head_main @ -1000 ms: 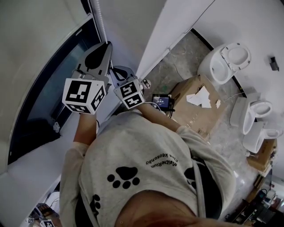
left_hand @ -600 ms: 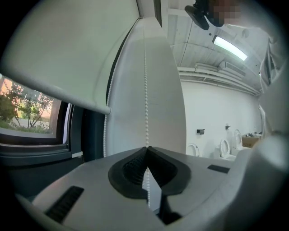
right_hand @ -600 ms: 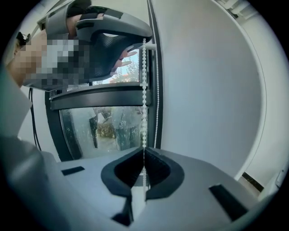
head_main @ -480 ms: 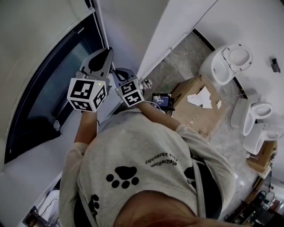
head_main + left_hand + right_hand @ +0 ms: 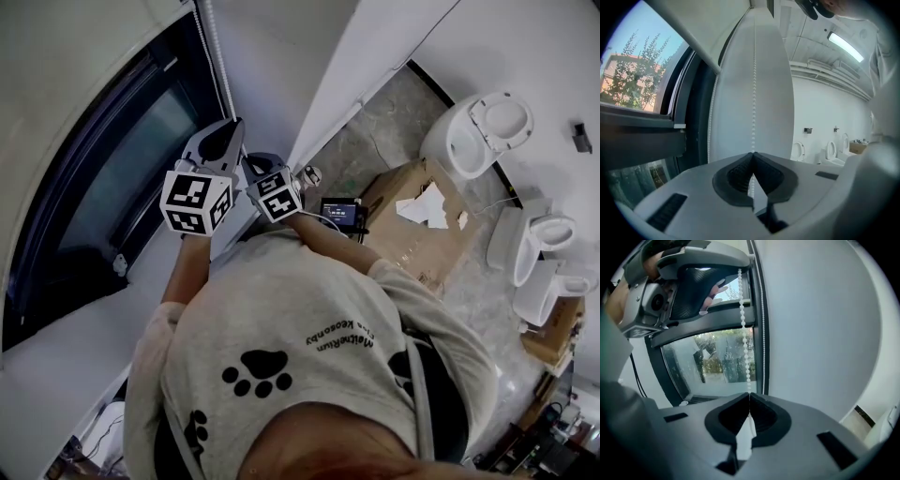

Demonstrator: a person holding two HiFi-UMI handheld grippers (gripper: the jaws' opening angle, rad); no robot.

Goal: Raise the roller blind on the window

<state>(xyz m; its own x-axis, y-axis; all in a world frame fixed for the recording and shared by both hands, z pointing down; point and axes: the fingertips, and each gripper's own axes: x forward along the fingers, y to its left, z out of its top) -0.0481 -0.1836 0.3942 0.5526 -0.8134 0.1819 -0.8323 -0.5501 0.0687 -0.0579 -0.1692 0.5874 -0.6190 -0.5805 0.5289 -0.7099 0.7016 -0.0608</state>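
- Gripped the bead chain (image 5: 753, 93) in the left gripper (image 5: 752, 157) — jaws pressed together on it, beside the window (image 5: 103, 187).
- Pinched the same chain in the right gripper (image 5: 749, 397) — just below.
- Left the roller blind (image 5: 66, 56) over the window's upper part.

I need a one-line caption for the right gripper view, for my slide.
Right hand-held gripper shut on the white bead chain beside the window, left hand-held gripper clamping the same chain higher up.

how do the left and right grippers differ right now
The left gripper grips the bead chain higher up; the right gripper grips it just below. The left sits on the window side, the right on the wall side. Both are shut on the same chain.
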